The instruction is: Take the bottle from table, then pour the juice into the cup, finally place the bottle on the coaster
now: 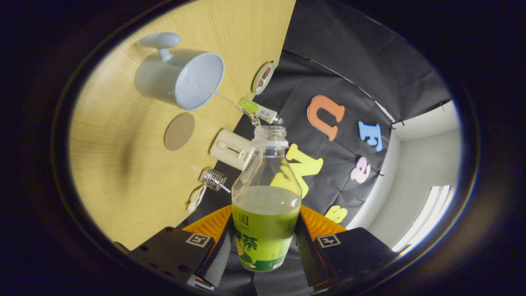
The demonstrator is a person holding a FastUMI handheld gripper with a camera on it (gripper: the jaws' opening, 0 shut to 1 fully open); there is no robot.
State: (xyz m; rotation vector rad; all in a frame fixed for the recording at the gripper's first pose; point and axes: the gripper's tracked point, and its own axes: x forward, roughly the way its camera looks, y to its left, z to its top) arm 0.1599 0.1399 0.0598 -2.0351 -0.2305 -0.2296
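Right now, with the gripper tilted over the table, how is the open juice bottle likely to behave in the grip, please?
The juice bottle, clamped between the gripper fingers, looks about half full, so probably moderately heavy and sloshing. Its clear wall seems thin plastic, likely yielding if squeezed. With no cap on, it would probably spill toward the cup if tilted further.

bottle (266,197) uncapped, half-full green juice | cup (181,78) pale blue | coaster (179,131) round, bare
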